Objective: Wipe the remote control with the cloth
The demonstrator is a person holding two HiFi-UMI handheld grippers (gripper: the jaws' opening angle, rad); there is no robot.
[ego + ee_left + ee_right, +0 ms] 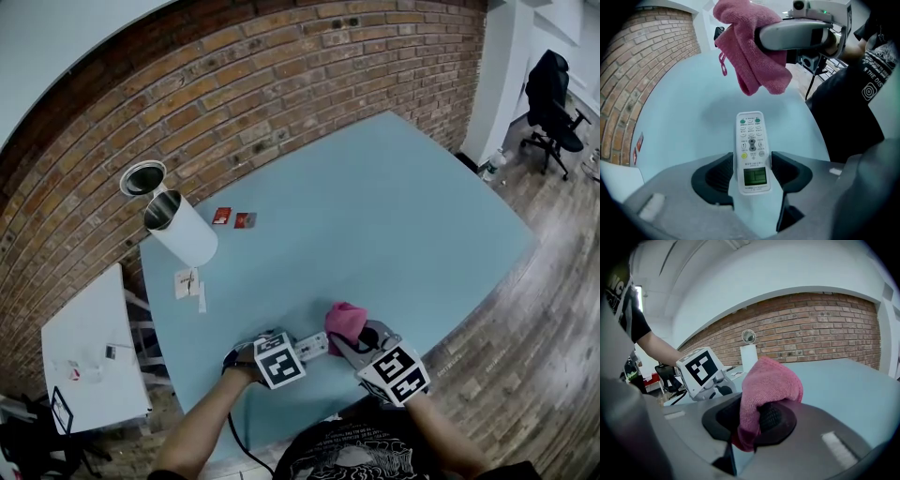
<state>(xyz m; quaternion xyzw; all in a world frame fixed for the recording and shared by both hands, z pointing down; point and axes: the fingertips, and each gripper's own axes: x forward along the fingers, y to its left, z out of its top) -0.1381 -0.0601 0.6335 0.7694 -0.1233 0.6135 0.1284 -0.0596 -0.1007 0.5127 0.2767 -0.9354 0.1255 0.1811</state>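
A white remote control (752, 150) with a small green screen lies face up on the light blue table (375, 216), near its front edge. My left gripper (752, 171) points steeply down over it, open, one jaw on each side of the remote's screen end. In the head view the remote (312, 346) pokes out just right of that gripper (298, 351). My right gripper (752, 420) is shut on a folded pink cloth (768, 380). The cloth (754, 51) hangs a little above and beyond the remote's far end, apart from it.
A white cylinder (178, 228) stands at the table's far left beside a round open tin (142, 178). Two small red cards (232, 218) and paper slips (187, 283) lie near it. A brick wall runs behind; a white side table (89, 347) stands left.
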